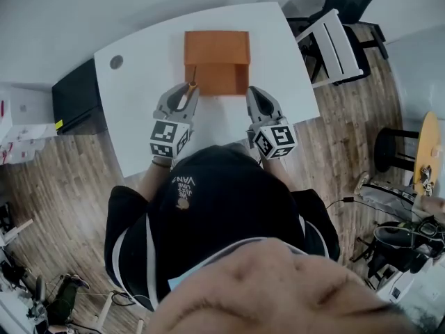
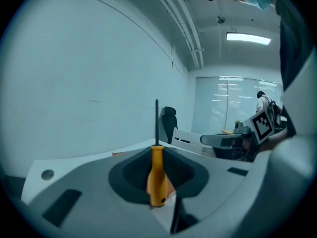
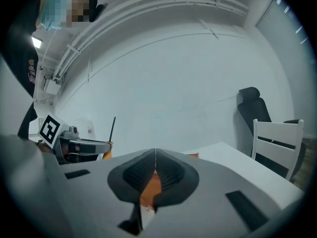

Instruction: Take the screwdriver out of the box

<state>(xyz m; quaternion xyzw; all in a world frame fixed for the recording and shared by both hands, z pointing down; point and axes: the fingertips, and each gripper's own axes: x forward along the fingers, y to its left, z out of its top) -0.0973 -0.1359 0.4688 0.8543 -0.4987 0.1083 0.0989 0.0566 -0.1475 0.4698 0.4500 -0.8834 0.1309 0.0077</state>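
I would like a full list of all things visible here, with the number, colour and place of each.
table: one, white, centre of the head view
box: one, orange, on the table beyond the grippers
screwdriver: one, yellow handle and dark shaft, in the left gripper
chair: one, white, right of the table
office chair: one, black, behind the white one
stool: one, black, far right
cabinet: one, black, left of the table
left gripper: one, grey, shut on the screwdriver's handle
right gripper: one, grey, shut and empty, near the box
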